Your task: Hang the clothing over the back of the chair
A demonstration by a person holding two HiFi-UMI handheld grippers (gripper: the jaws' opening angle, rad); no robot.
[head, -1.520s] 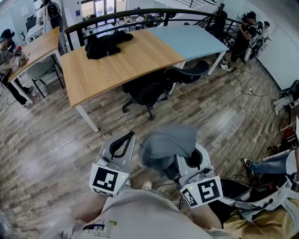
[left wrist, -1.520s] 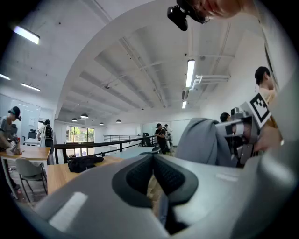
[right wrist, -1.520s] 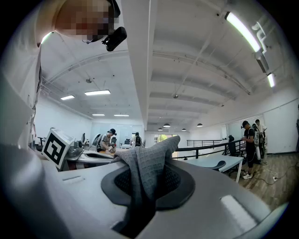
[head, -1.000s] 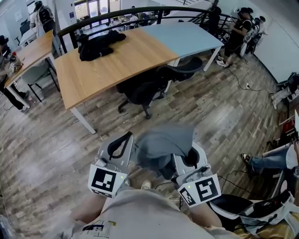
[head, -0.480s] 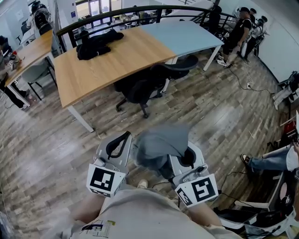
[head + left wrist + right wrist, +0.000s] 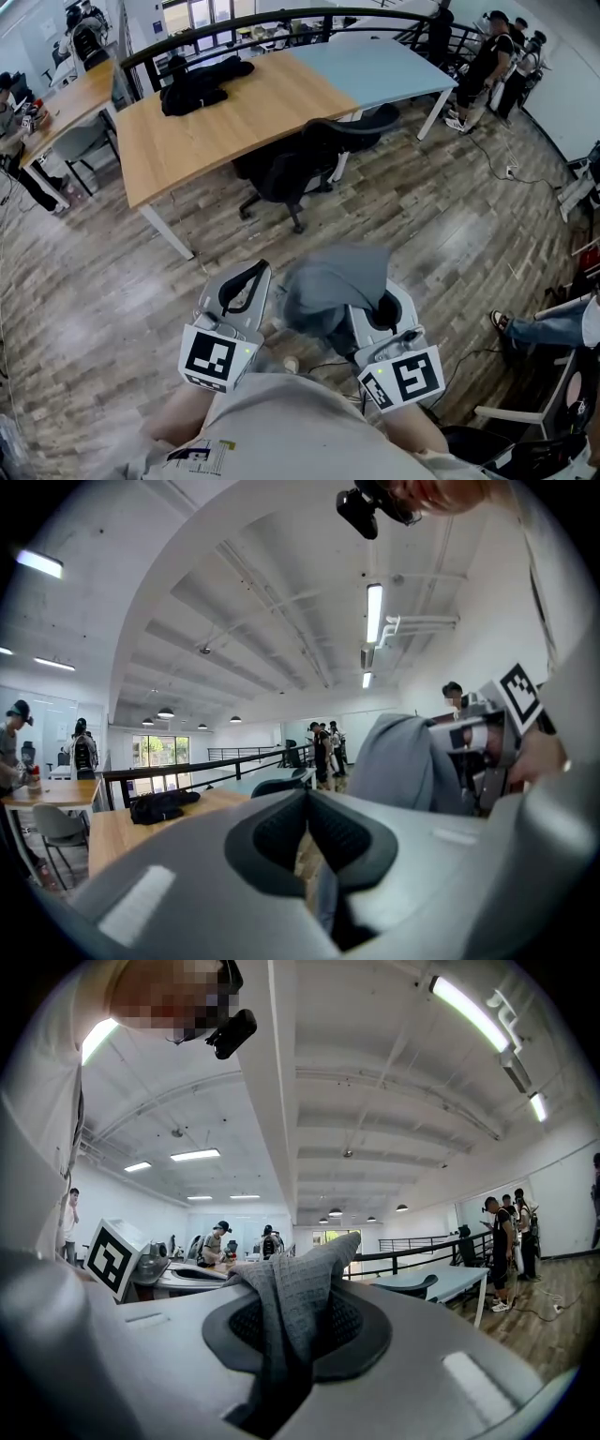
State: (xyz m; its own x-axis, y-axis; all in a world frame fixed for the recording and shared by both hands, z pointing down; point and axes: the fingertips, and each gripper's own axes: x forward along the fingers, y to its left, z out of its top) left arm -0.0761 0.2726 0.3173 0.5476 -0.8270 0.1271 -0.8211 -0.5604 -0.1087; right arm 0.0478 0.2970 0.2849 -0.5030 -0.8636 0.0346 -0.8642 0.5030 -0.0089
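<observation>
Unmoved between the grippers, the grey garment (image 6: pixel 333 277) is still hanging from the right gripper (image 6: pixel 377 314), whose jaws are pinching its fold. It is bunching just beside the left gripper (image 6: pixel 251 279), whose jaws are meeting. Beyond, the chair (image 6: pixel 286 173) is standing against the table (image 6: pixel 216 122).

An open-plan office: a long wooden counter (image 6: pixel 244 122) with a black swivel chair (image 6: pixel 286 169) just beside it, a dark railing (image 6: pixel 281 19) behind it, strip lights (image 6: pixel 374 613) overhead.
</observation>
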